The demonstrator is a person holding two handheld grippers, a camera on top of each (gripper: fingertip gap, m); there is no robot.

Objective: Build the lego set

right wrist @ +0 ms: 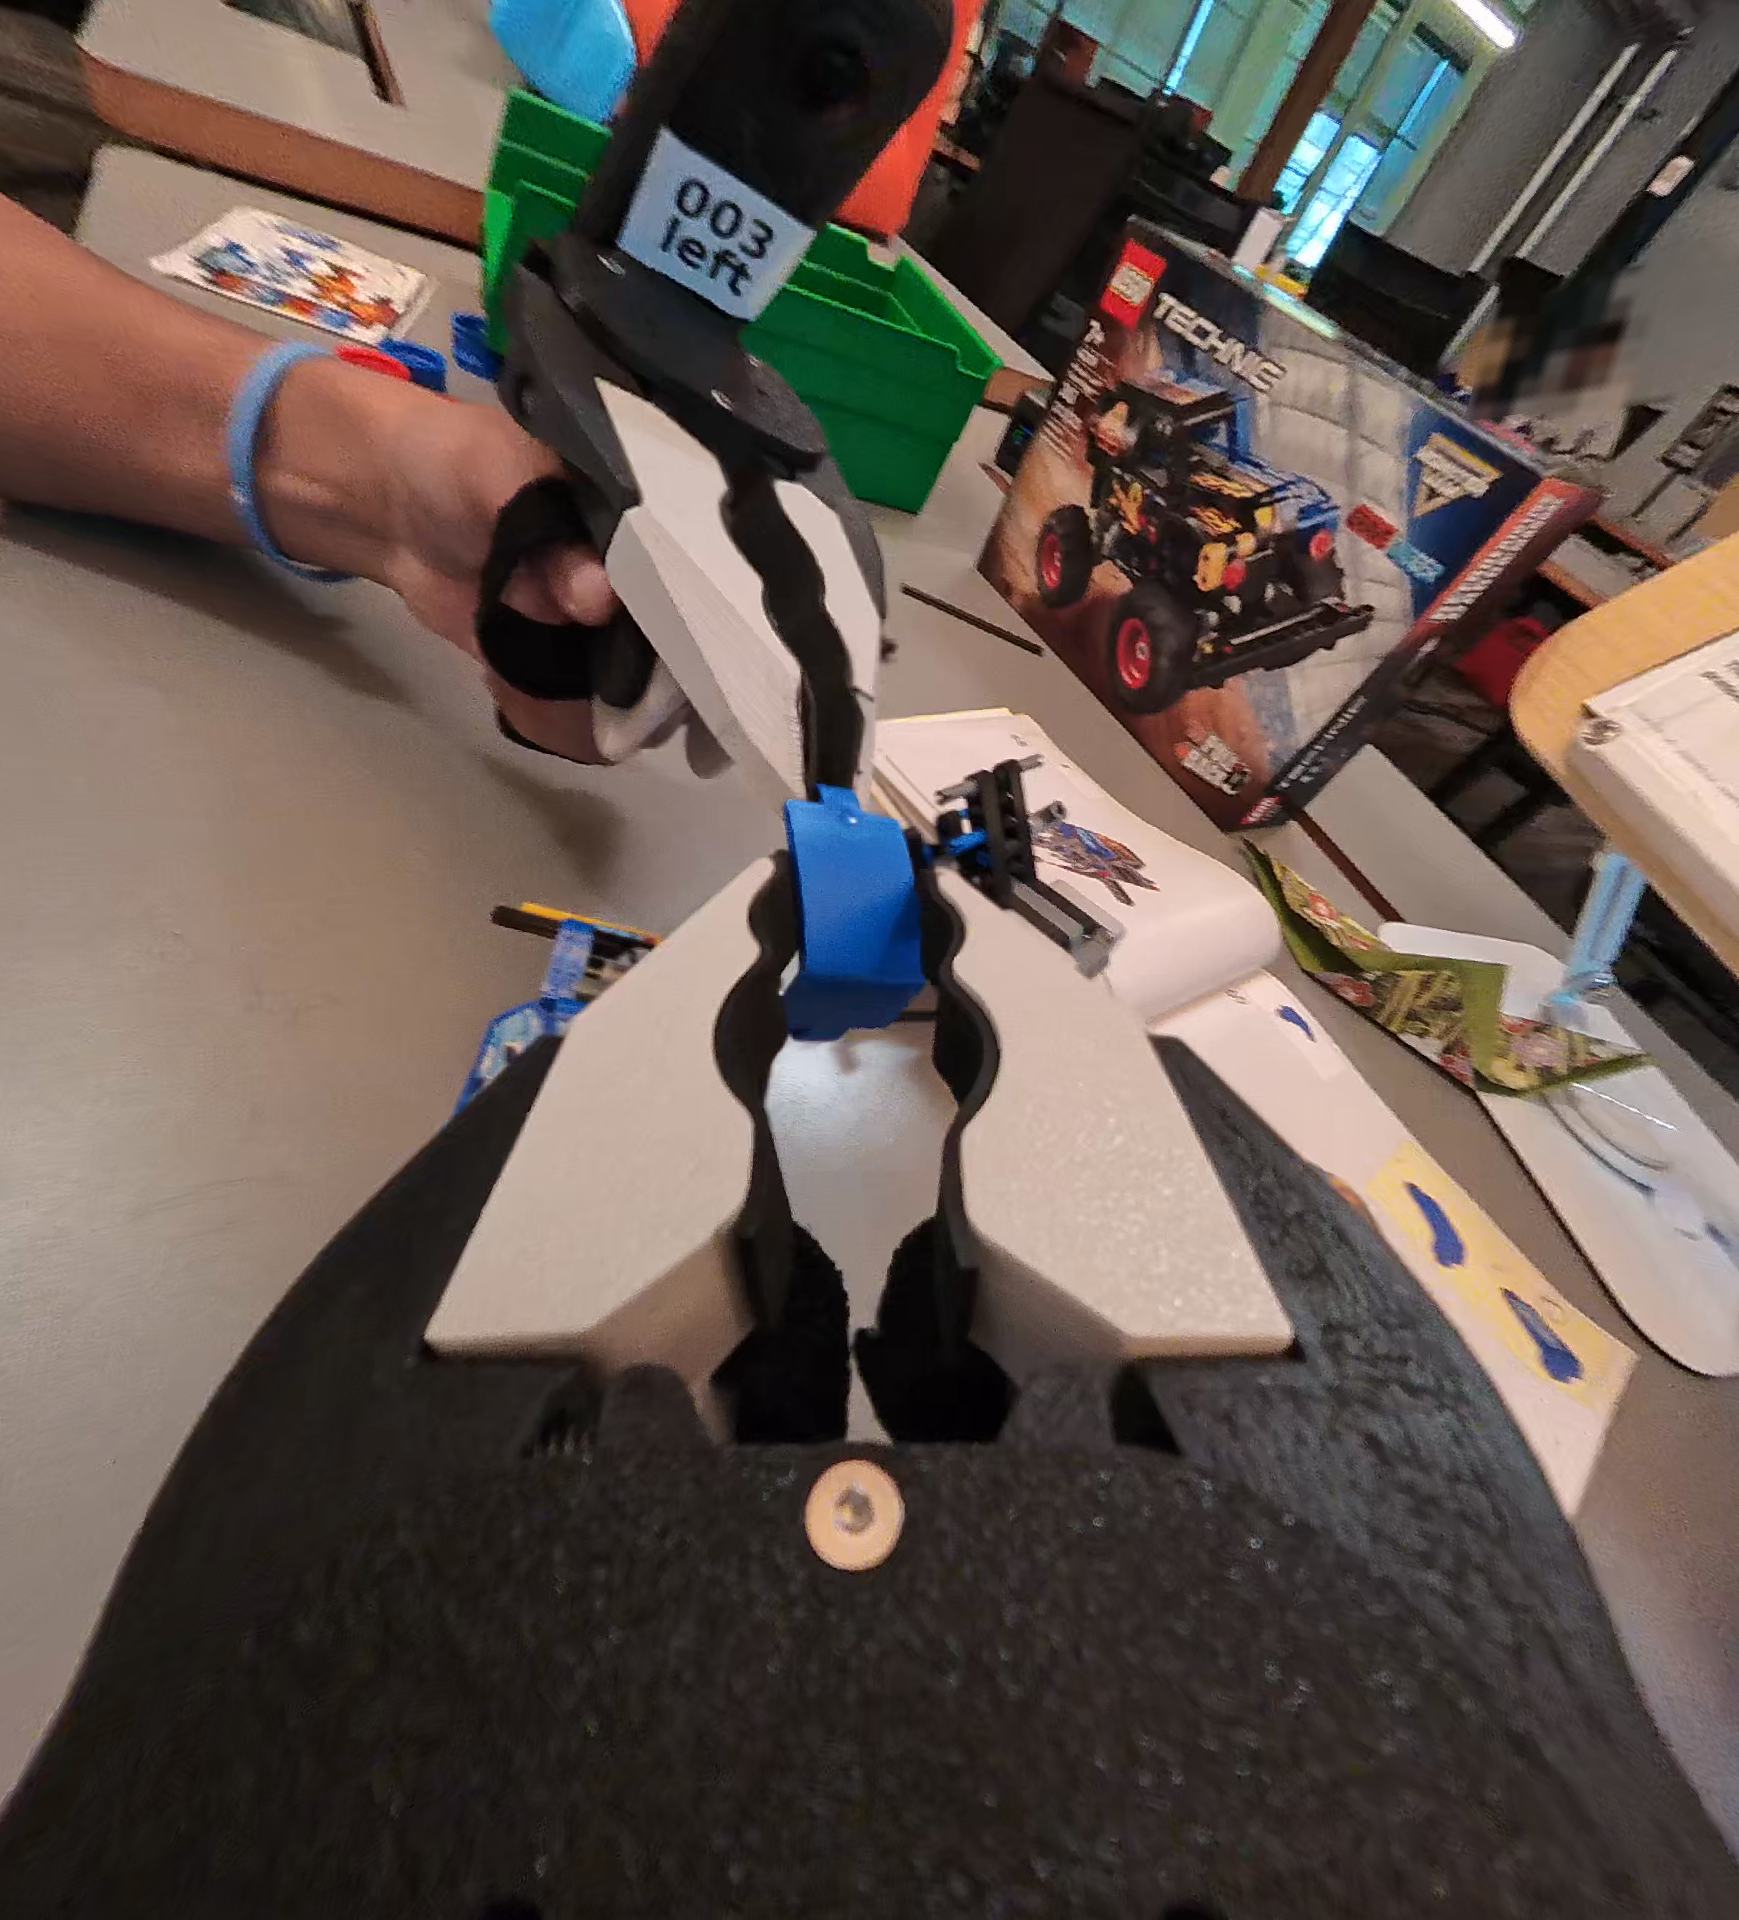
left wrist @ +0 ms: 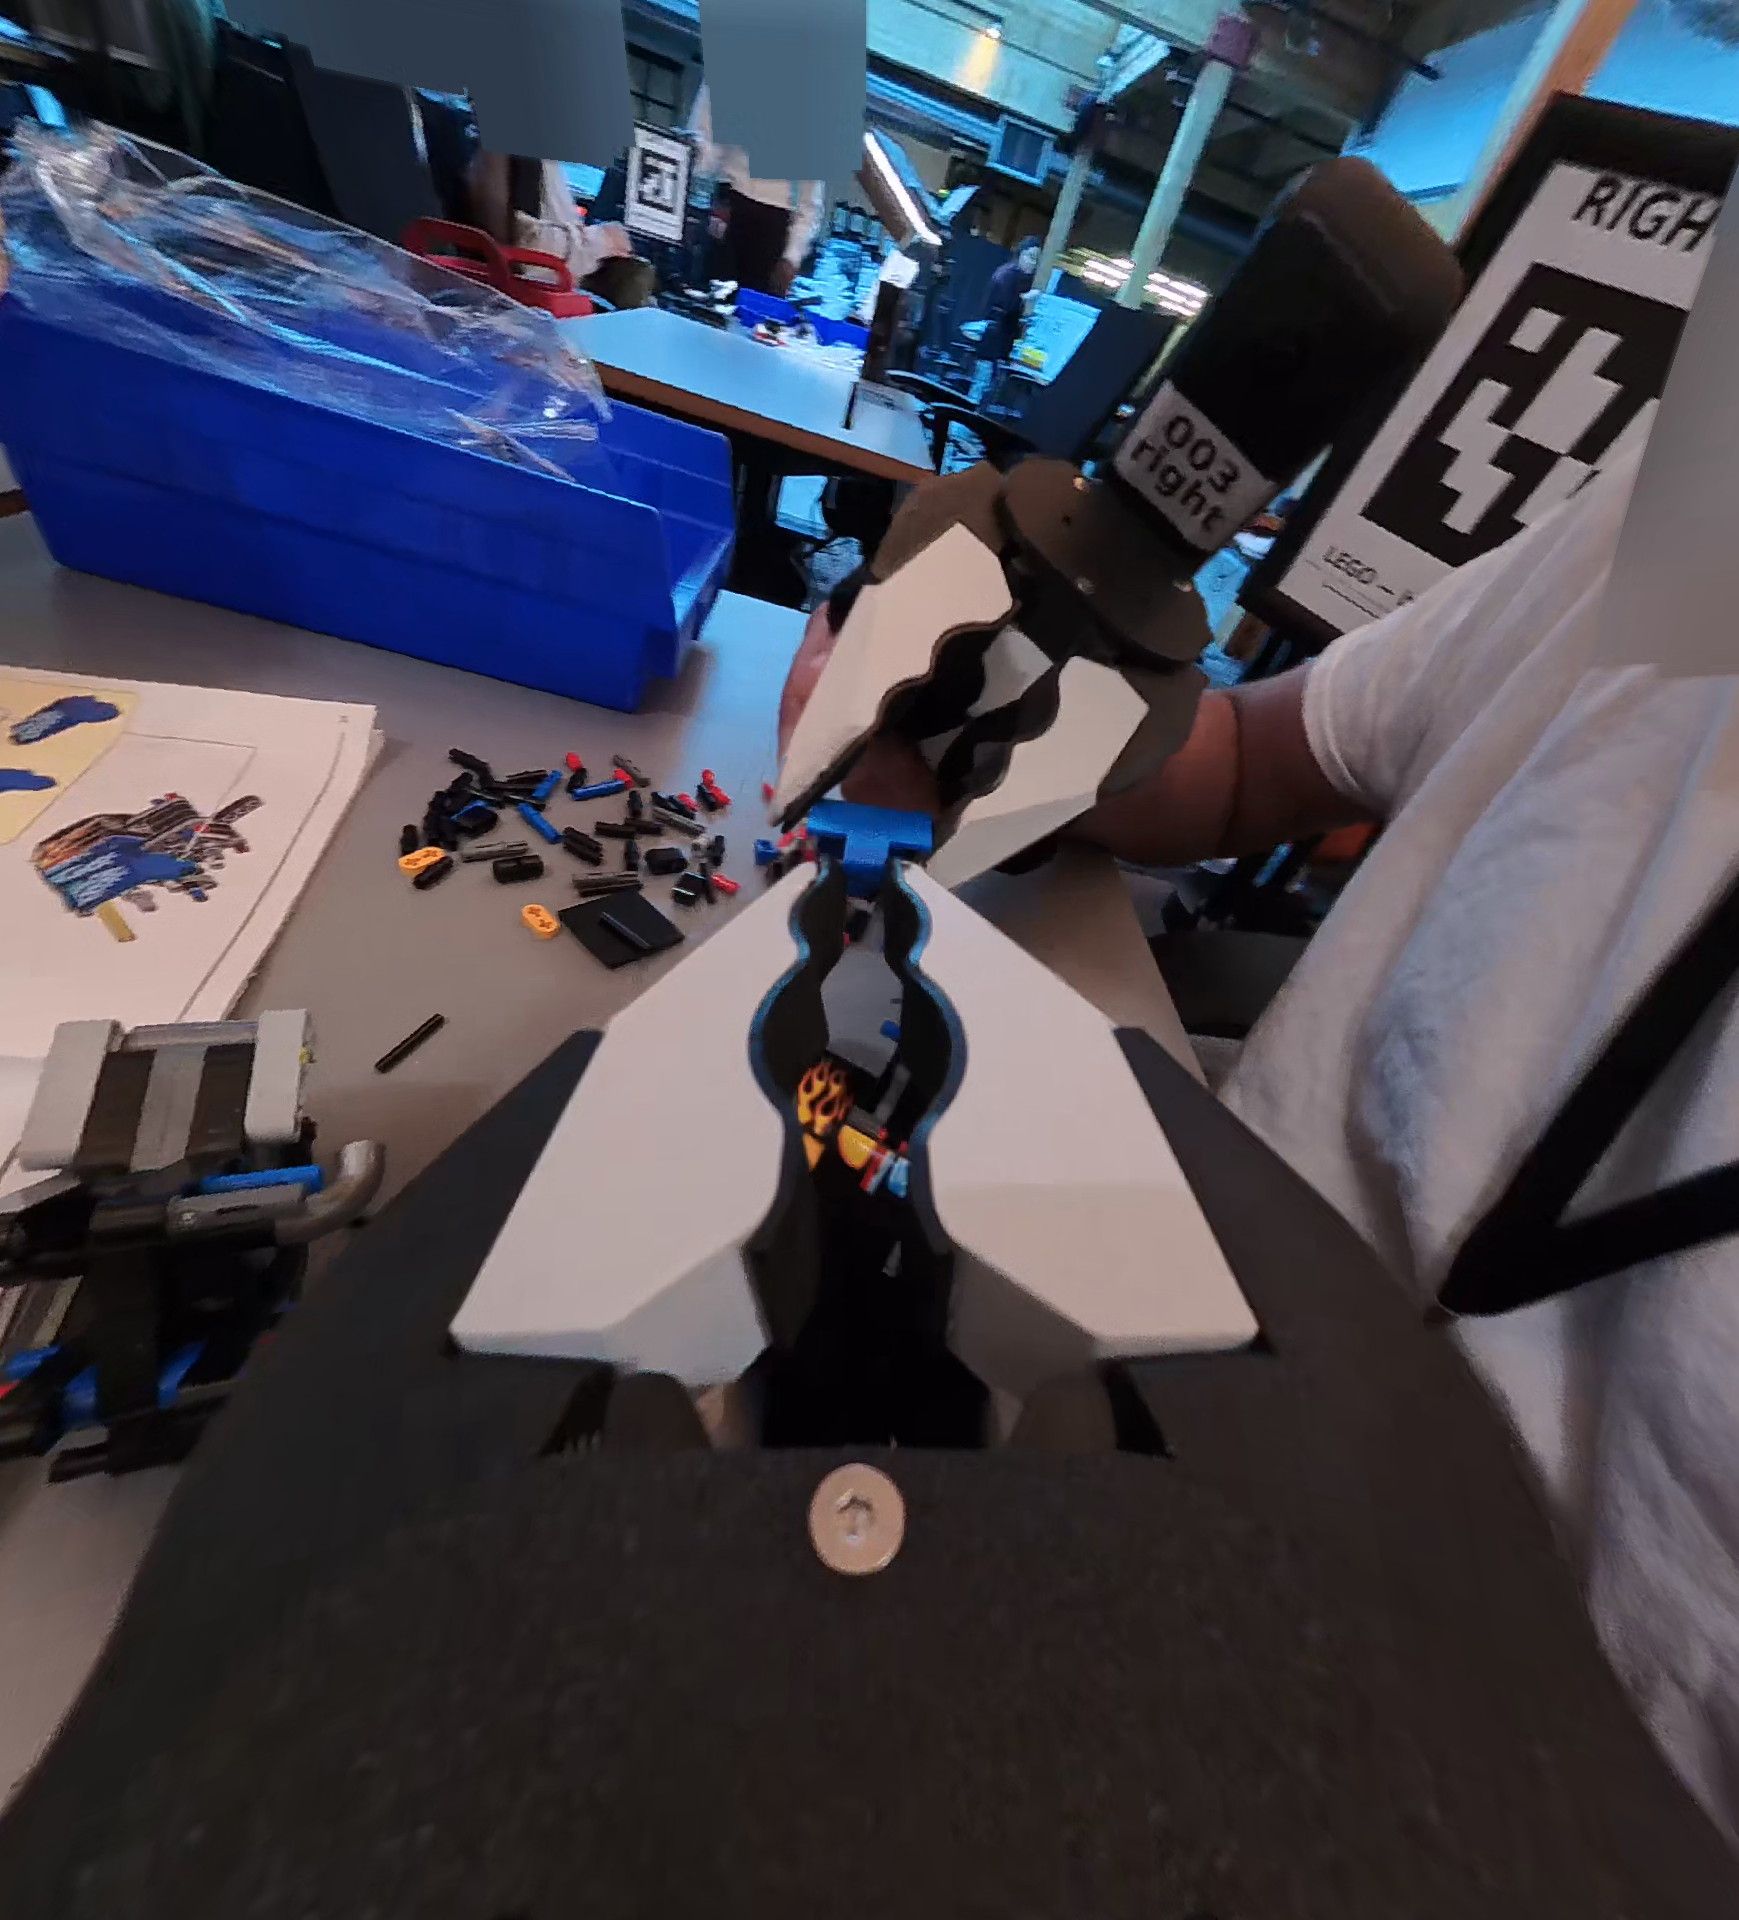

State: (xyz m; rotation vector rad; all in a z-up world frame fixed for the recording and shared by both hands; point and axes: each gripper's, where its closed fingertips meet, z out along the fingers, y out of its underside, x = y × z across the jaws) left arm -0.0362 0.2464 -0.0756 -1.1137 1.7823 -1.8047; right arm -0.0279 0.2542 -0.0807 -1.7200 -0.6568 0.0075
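Observation:
A blue curved Lego panel (left wrist: 865,831) is held in the air between both grippers. My left gripper (left wrist: 857,881) is shut on the panel's lower tab. My right gripper (right wrist: 849,868) is shut across the panel's (right wrist: 849,935) sides. In the left wrist view the right gripper (left wrist: 870,805) comes in from the upper right. In the right wrist view the left gripper (right wrist: 834,779) comes down from above onto the panel's top edge. The partly built black and grey chassis (left wrist: 148,1226) sits on the open instruction booklet (left wrist: 117,831); it also shows in the right wrist view (right wrist: 1000,831).
A pile of small loose pieces (left wrist: 584,821) lies on the grey table with a blue bin (left wrist: 356,499) behind it. A green bin (right wrist: 844,364), the set's box (right wrist: 1260,499), a sticker sheet (right wrist: 553,977) and a loose black axle (left wrist: 410,1042) are also on the table. Left and right tips are no more than a few centimetres apart. The loose black axle (left wrist: 410,1042) is about equally far from each gripper, around 15 cm.

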